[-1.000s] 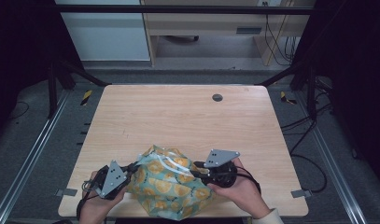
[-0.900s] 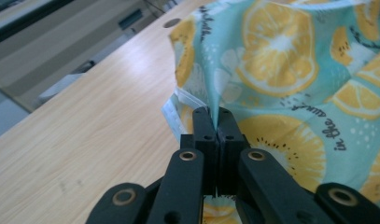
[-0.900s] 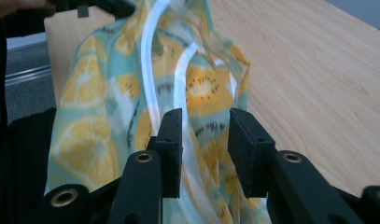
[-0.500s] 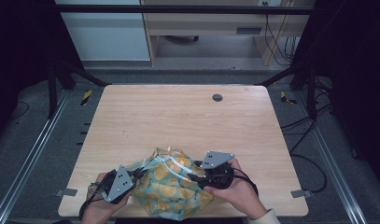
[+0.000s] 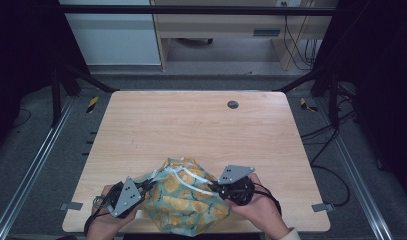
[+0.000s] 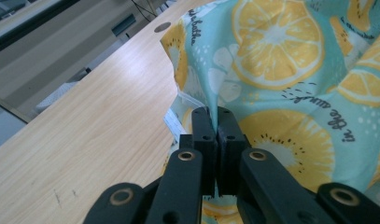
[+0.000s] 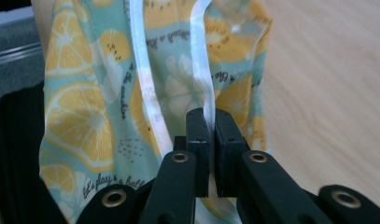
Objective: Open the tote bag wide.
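Up top in the high view, a lemon-print cloth bag sits bunched up at the near edge of the wooden table, between two hands. The left gripper comes at it from the left side and the right gripper from the right, each with a grey three-cornered plate on top. White ribbon straps loop across the top of the bag. A small dark round plug sits in the table toward the far side, well apart from everything.

Left gripper view: the fingers are squeezed together with a fold of the bag's edge pinched between them. The fabric is thin and soft, teal with big orange-yellow citrus slices and little script lettering. The pale wood grain of the table runs off to the left.

Right gripper view: these fingers have just been closing and are now clamped narrow on one of the white straps, which runs straight up from the tips. A second strap hangs beside it, glossy and flat like ribbon, with the bag's print behind both.
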A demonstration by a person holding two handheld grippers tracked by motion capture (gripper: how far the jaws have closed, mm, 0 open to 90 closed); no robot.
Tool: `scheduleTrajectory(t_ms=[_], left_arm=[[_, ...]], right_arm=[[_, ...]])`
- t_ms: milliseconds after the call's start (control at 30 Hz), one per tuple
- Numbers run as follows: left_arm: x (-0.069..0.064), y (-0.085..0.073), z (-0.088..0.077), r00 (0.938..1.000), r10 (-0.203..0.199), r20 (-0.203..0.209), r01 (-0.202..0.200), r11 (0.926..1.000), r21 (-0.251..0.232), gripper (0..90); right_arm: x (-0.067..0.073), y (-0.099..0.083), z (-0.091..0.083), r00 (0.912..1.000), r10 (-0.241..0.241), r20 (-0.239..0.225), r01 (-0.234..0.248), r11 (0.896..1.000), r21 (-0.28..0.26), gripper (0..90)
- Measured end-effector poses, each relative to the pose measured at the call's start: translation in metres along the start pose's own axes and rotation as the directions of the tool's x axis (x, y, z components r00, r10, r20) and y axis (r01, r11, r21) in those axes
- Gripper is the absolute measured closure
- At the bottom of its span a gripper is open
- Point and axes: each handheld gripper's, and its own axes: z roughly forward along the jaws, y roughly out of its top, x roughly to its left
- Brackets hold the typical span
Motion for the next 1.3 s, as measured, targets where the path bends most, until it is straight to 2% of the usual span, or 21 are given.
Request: scheduleTrajectory(t_ms=[133, 200, 300, 333, 367, 433, 533, 600, 700, 733, 833, 967, 1000, 1067, 1100, 1167, 1300], left_arm=[[0.001, 0.003, -0.006, 0.9998, -0.004, -0.021, 0.003, 0.9981, -0.061, 89.2], [0.001, 0.005, -0.01, 0.9999, -0.005, -0.012, 0.004, 0.9954, -0.096, 89.2], [-0.001, 0.008, -0.016, 0.9999, 0.01, -0.012, -0.011, 0.9902, -0.139, 89.4], [-0.001, 0.009, -0.018, 0.9999, 0.011, -0.01, -0.012, 0.9875, -0.157, 89.5], [-0.001, 0.01, -0.02, 0.9998, 0.013, -0.012, -0.014, 0.9853, -0.17, 89.7], [-0.002, 0.011, -0.023, 0.9998, 0.014, -0.012, -0.016, 0.9822, -0.187, 89.7], [-0.001, 0.01, -0.026, 0.9999, 0.013, -0.011, -0.015, 0.9811, -0.193, 89.9], [0.0, 0.01, -0.029, 0.9999, 0.011, -0.013, -0.014, 0.9788, -0.204, 89.9], [0.007, 0.009, -0.038, 0.9997, -0.017, -0.019, 0.013, 0.9735, -0.228, 89.8], [0.008, 0.008, -0.038, 0.9996, -0.02, -0.02, 0.015, 0.9734, -0.228, 89.8], [0.007, 0.006, -0.039, 0.9999, -0.01, 0.001, 0.01, 0.9766, -0.215, 89.9], [0.009, 0.004, -0.042, 0.9989, -0.047, 0.009, 0.048, 0.9736, -0.223, 89.7], [0.01, 0.003, -0.042, 0.9987, -0.05, 0.012, 0.052, 0.9752, -0.215, 89.7], [0.01, 0.001, -0.036, 0.9978, -0.062, 0.023, 0.065, 0.9848, -0.161, 89.7], [0.01, -0.001, -0.031, 0.9967, -0.075, 0.033, 0.078, 0.9906, -0.113, 89.7], [0.009, -0.006, -0.021, 0.9958, -0.081, 0.044, 0.083, 0.9955, -0.046, 89.6], [0.008, -0.01, -0.009, 0.992, -0.106, 0.069, 0.103, 0.9937, 0.045, 89.5]], right_arm=[[-0.005, 0.013, -0.007, 0.9998, 0.0, 0.022, 0.001, 0.999, -0.049, 88.4], [-0.009, 0.019, -0.008, 0.9994, 0.0, 0.034, 0.002, 0.998, -0.055, 89.1], [-0.017, 0.021, 0.001, 0.9987, 0.015, 0.048, -0.014, 0.999, -0.029, 89.7], [-0.02, 0.021, 0.004, 0.9983, 0.026, 0.052, -0.025, 1.0, -0.019, 89.8], [-0.027, 0.018, 0.012, 0.9965, 0.056, 0.063, -0.056, 0.998, 0.01, 90.0], [-0.03, 0.017, 0.015, 0.9956, 0.067, 0.066, -0.068, 0.998, 0.019, 90.0], [-0.04, 0.013, 0.024, 0.9899, 0.115, 0.082, -0.119, 0.992, 0.04, 90.0], [-0.043, 0.013, 0.025, 0.987, 0.138, 0.082, -0.141, 0.99, 0.03, 90.0], [-0.045, 0.016, 0.021, 0.9837, 0.152, 0.096, -0.153, 0.988, 0.003, 90.0], [-0.047, 0.018, 0.017, 0.9823, 0.165, 0.089, -0.164, 0.986, -0.021, 90.0], [-0.049, 0.023, 0.014, 0.9808, 0.167, 0.1, -0.164, 0.986, -0.034, 90.0], [-0.046, 0.032, 0.008, 0.9793, 0.167, 0.115, -0.159, 0.985, -0.069, 90.0], [-0.047, 0.033, 0.007, 0.98, 0.161, 0.117, -0.153, 0.986, -0.073, 90.0], [-0.048, 0.033, 0.01, 0.98, 0.152, 0.128, -0.146, 0.988, -0.053, 90.0], [-0.049, 0.031, 0.016, 0.9797, 0.149, 0.135, -0.147, 0.989, -0.024, 90.0], [-0.05, 0.03, 0.019, 0.9789, 0.153, 0.136, -0.152, 0.988, -0.018, 90.0], [-0.052, 0.025, 0.025, 0.9757, 0.171, 0.137, -0.17, 0.985, -0.018, 90.0]])
